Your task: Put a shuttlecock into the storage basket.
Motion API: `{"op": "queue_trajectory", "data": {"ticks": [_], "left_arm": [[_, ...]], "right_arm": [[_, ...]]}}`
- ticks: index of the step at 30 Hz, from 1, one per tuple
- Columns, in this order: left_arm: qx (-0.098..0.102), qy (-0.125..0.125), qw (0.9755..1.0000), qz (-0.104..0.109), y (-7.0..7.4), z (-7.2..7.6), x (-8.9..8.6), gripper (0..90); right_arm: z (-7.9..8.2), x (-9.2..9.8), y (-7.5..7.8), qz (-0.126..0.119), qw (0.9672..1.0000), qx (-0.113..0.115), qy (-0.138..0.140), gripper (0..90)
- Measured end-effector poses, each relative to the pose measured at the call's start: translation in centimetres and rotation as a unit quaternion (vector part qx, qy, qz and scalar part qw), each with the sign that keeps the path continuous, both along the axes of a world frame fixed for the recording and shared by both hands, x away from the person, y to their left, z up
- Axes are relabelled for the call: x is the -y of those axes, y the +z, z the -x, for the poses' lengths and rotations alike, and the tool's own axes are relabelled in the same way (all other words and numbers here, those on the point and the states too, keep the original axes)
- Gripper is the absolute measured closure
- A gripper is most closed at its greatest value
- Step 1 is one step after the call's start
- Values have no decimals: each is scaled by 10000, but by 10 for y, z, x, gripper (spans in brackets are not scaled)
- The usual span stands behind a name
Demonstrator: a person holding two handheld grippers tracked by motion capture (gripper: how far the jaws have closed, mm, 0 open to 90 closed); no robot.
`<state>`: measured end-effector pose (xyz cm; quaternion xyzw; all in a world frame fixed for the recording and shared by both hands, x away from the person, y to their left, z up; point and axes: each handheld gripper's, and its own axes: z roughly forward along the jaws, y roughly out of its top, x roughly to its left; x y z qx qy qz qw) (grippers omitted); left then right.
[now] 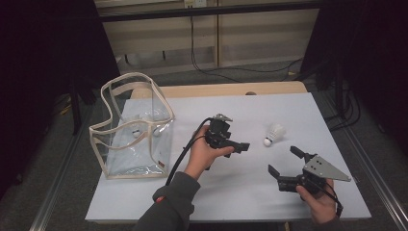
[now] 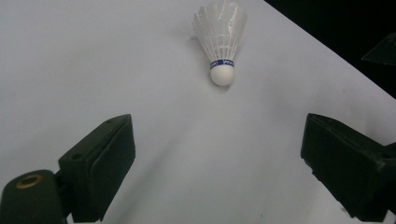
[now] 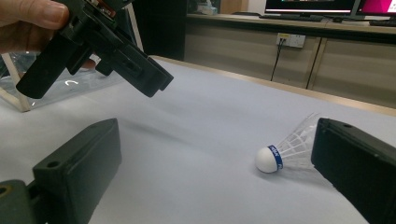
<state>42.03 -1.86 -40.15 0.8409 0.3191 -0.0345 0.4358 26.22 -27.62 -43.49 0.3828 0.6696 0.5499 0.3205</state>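
Both spread wide, empty: left hand-held gripper and right hand-held gripper flank the shuttlecock, touching nothing

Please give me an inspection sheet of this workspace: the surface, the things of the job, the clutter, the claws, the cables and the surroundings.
Surface: pale blue-grey table mat on a wooden table; no stains seen.
Job's things: white feathered shuttlecock with a blue band lying on its side between the two claws, touched by neither. Clear plastic tote bag with cream trim standing open at the mat's left edge; small white things inside, too unclear to name.
Clutter: nothing seen.
Claws: left claw open, raised, pointed at the shuttlecock. Right claw open, low, beside the shuttlecock.
Cables: black cable trailing from the left claw; black cables on the floor behind the table.
Surroundings: wooden cabinets behind; dark curtains at both sides.
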Motion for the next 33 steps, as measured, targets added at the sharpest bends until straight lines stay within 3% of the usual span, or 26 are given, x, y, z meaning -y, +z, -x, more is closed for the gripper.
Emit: {"op": "queue_trajectory", "data": {"ticks": [33], "left_arm": [[91, -25, 9999, -95, -19, -4, 33, 154]], "right_arm": [[0, 1, 1, 20, 10000, 30, -9, 17]]}}
